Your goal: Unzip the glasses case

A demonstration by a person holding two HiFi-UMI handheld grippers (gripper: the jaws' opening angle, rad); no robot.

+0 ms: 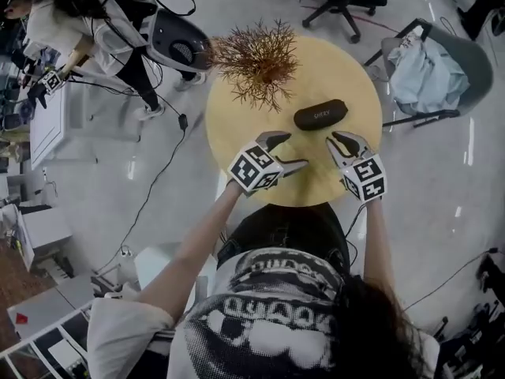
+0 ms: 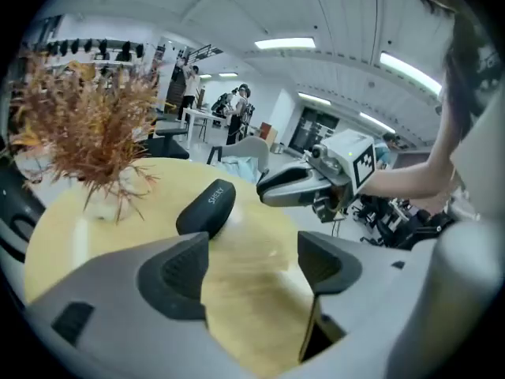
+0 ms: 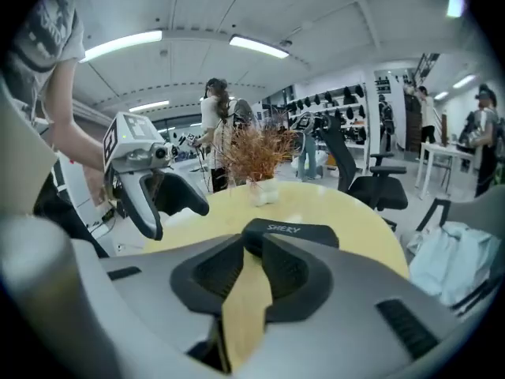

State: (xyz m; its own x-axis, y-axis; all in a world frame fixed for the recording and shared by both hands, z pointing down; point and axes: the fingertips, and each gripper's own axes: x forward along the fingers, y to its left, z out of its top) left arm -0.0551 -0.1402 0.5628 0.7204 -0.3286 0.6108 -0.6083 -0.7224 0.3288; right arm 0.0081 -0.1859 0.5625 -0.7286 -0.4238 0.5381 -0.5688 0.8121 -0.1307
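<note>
Now we hold, near the glasses case, an empty left gripper wide open and right gripper narrowly open.

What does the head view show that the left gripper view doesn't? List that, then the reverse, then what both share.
Only the head view: the left tongs seen whole with their marker cube, the person's left forearm, and a cable on the floor.
Only the left gripper view: the ceiling lights, people standing far back, and the left tongs' pads apart over bare table.
Both: the round yellow table, the black glasses case, the dried plant and the right tongs.
</note>
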